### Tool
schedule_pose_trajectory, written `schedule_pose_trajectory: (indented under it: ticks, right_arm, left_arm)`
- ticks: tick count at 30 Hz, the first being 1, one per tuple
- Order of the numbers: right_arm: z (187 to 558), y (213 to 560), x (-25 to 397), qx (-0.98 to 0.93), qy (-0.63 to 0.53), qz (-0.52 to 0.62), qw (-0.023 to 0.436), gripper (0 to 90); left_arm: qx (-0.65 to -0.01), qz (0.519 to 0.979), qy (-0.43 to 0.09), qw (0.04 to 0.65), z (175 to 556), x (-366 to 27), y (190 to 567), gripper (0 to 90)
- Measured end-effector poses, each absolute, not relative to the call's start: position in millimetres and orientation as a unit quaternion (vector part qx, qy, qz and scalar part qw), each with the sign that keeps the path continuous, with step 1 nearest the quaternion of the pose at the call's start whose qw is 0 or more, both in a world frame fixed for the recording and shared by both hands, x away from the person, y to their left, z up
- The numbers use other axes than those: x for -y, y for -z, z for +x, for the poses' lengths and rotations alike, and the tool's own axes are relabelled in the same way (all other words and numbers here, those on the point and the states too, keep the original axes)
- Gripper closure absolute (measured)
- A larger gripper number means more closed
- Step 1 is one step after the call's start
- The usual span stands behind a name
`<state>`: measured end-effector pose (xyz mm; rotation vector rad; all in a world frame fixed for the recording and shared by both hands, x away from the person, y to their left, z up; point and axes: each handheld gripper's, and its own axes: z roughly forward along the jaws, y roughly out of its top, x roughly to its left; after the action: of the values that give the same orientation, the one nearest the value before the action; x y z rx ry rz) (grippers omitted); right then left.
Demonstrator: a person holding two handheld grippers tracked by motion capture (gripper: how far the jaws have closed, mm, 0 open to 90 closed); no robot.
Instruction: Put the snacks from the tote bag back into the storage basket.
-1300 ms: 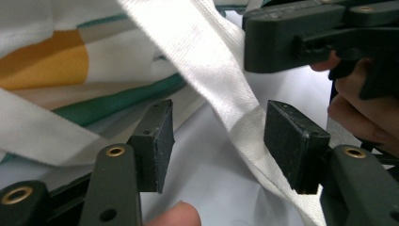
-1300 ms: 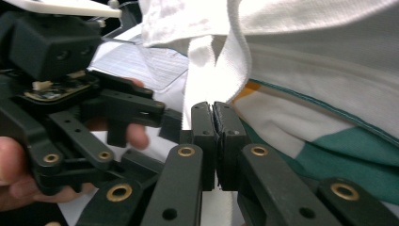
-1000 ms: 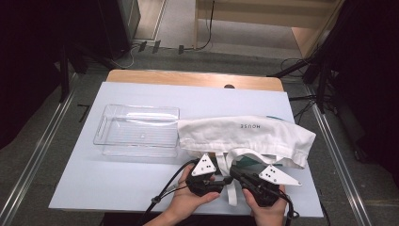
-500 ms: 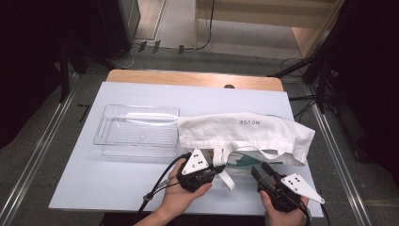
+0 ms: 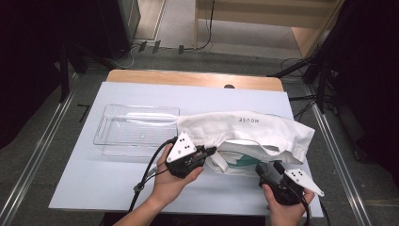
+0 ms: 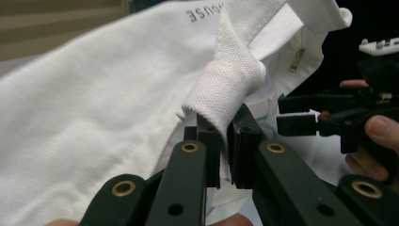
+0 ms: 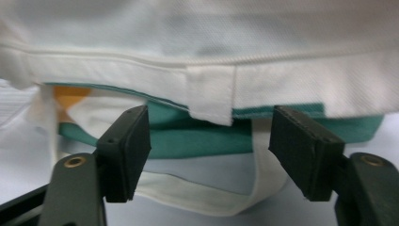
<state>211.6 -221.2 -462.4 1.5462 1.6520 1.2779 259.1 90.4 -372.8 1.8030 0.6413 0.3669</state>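
Note:
A white canvas tote bag [image 5: 249, 128] printed "HOUSE" lies on the table, its opening toward me with a teal print [image 5: 242, 161] inside. My left gripper [image 5: 211, 151] sits at the bag's near left and is shut on the white webbing handle [image 6: 230, 80], which folds over the jaw tips. My right gripper [image 5: 269, 168] is at the bag's near right, open, a little short of the hem [image 7: 211, 84]. The hem and a loop of handle [image 7: 188, 195] lie just beyond its spread jaws. The left gripper view has the right gripper [image 6: 294, 113] off to the right.
A clear plastic tray [image 5: 109, 126] stands left of the bag, touching its corner. The pale table top [image 5: 94, 183] ends near my hands, and a wooden strip [image 5: 188, 77] runs along its far edge. Cables trail from both grippers.
My right gripper has pulled away from the left one, moving right and back toward me. The left gripper has shifted slightly left with the handle.

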Motion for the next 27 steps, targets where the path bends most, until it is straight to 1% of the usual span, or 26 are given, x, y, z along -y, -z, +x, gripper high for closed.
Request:
schedule_pose_trajectory:
  ticks: [2,5,8,14,15,17,21,22,23,24,26,27]
  right_arm:
    - [215.1,464.3,221.7,-0.615,-0.462,0.580,0.267,28.6]
    - [217.4,466.5,220.5,-0.618,-0.462,0.578,0.266,28.5]
    - [222.3,467.3,217.2,-0.621,-0.460,0.572,0.275,28.0]
    - [225.1,456.5,217.0,-0.607,-0.495,0.555,0.280,24.4]
    - [227.2,456.2,217.0,-0.604,-0.500,0.555,0.276,22.7]
    - [239.3,453.4,219.3,-0.585,-0.524,0.561,0.262,22.5]
    - [249.2,450.0,220.3,-0.573,-0.551,0.554,0.248,21.7]
    - [255.5,449.0,225.7,-0.558,-0.582,0.555,0.206,21.7]
    - [255.5,449.0,225.7,-0.558,-0.582,0.555,0.206,21.7]
    - [258.4,449.9,229.4,-0.553,-0.585,0.562,0.192,21.3]
    - [260.5,452.3,232.7,-0.547,-0.583,0.572,0.187,20.2]
    - [258.5,451.2,233.9,-0.545,-0.581,0.571,0.200,20.6]
  left_arm:
    - [-0.270,0.762,-0.165,0.565,262.5,-91.9,364.6,86.5]
    - [-0.272,0.758,-0.164,0.570,266.2,-92.8,360.5,86.3]
    - [-0.276,0.754,-0.160,0.575,274.0,-95.4,353.6,86.1]
    - [-0.278,0.750,-0.167,0.577,280.4,-98.3,344.1,86.0]
    - [-0.279,0.749,-0.165,0.578,281.7,-98.5,343.8,86.0]
    - [-0.282,0.748,-0.163,0.579,283.1,-98.6,344.2,86.2]
    - [-0.281,0.750,-0.166,0.576,282.2,-98.6,344.1,86.4]
    - [-0.280,0.750,-0.167,0.576,282.1,-99.4,343.7,86.4]
    - [-0.281,0.748,-0.168,0.577,282.2,-100.4,343.2,86.4]
    - [-0.283,0.746,-0.168,0.579,282.4,-101.5,342.9,86.4]
    - [-0.283,0.746,-0.168,0.579,282.5,-102.1,343.0,86.3]
    - [-0.280,0.748,-0.168,0.578,281.6,-100.8,344.1,86.4]
